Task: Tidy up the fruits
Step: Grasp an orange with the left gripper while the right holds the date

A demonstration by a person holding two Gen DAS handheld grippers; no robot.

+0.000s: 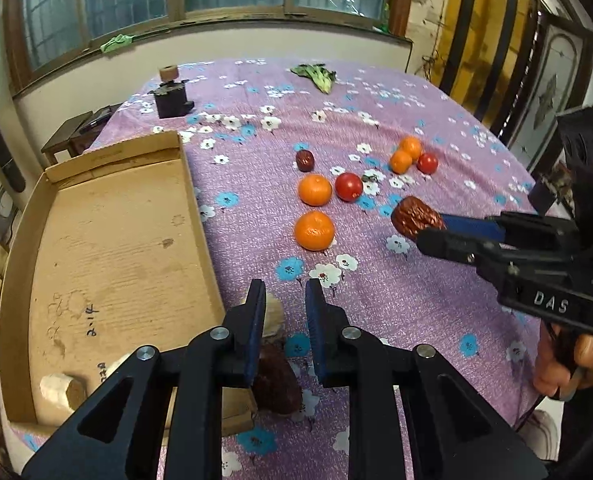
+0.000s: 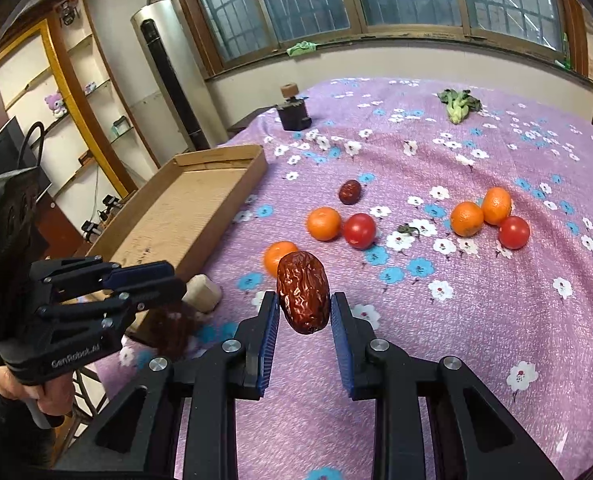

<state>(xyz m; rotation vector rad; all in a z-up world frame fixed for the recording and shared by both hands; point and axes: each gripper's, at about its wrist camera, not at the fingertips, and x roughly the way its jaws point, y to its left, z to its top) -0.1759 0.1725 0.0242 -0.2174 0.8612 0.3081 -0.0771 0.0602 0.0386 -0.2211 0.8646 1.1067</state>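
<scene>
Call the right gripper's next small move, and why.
Probably carry it left toward the cardboard tray. The right gripper is shut on a red date, lifted off the cloth, and the tray's floor looks mostly bare, with oranges and tomatoes left on the table.

Purple tablecloth (image 2: 476, 320) with white and blue flowers, orange tangerines (image 2: 323, 223), red tomatoes (image 2: 359, 230), brown cardboard tray (image 1: 108, 248)

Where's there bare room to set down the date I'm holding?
The cardboard tray floor is mostly bare, with only a cork in its near corner. Crowded: the cloth between the oranges and tomatoes.
</scene>
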